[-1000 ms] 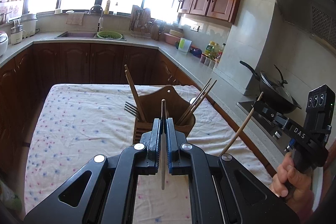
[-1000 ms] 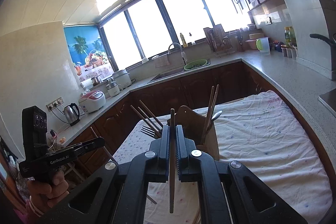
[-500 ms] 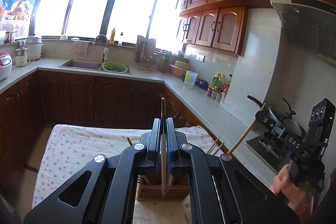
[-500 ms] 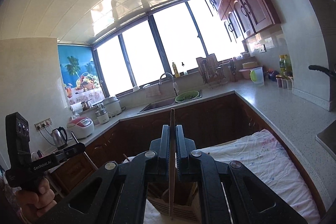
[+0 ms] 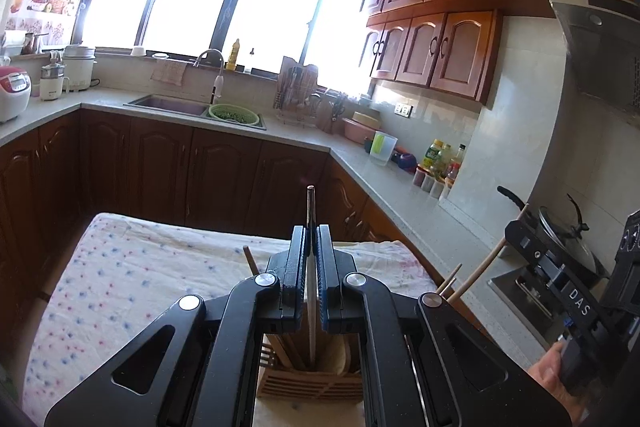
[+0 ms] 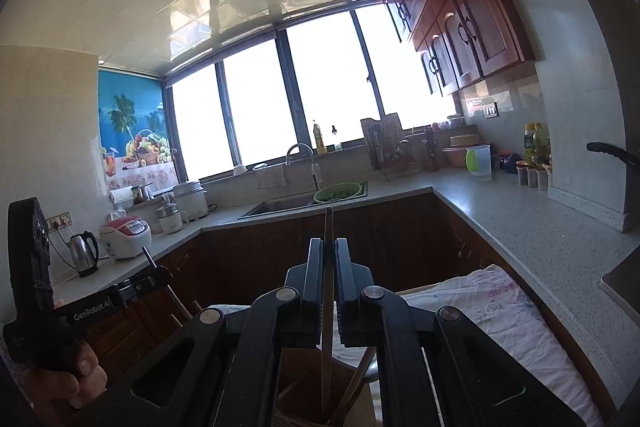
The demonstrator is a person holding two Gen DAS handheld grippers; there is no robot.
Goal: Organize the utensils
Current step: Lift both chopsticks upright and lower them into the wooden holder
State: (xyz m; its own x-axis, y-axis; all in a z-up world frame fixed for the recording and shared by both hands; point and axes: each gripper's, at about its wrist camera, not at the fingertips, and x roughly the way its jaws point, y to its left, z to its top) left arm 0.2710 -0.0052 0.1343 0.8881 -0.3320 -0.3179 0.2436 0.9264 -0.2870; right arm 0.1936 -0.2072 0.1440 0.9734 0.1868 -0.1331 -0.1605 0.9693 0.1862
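Observation:
My left gripper (image 5: 311,239) is shut on a thin grey chopstick (image 5: 311,211) held upright. Its lower end hangs at the mouth of the wooden utensil holder (image 5: 312,383), which stands on the dotted tablecloth (image 5: 132,279) right under the jaws. My right gripper (image 6: 329,247) is shut on a wooden chopstick (image 6: 328,223), also upright, with its lower end down in the holder (image 6: 296,411). Several chopsticks stand in the holder. The right gripper (image 5: 516,233) shows at the right of the left wrist view, and the left gripper (image 6: 158,273) at the left of the right wrist view.
Dark wood cabinets and a grey counter (image 5: 360,155) wrap around the table. On the counter are a sink (image 5: 172,103), a green colander (image 5: 234,113), a dish rack, bottles and a wok (image 5: 568,239) on the stove. A hand (image 6: 64,379) grips the left tool.
Both grippers have moved forward over the holder. It slid from mid-view down to the bottom edge under the jaws. Both chopsticks stay clamped.

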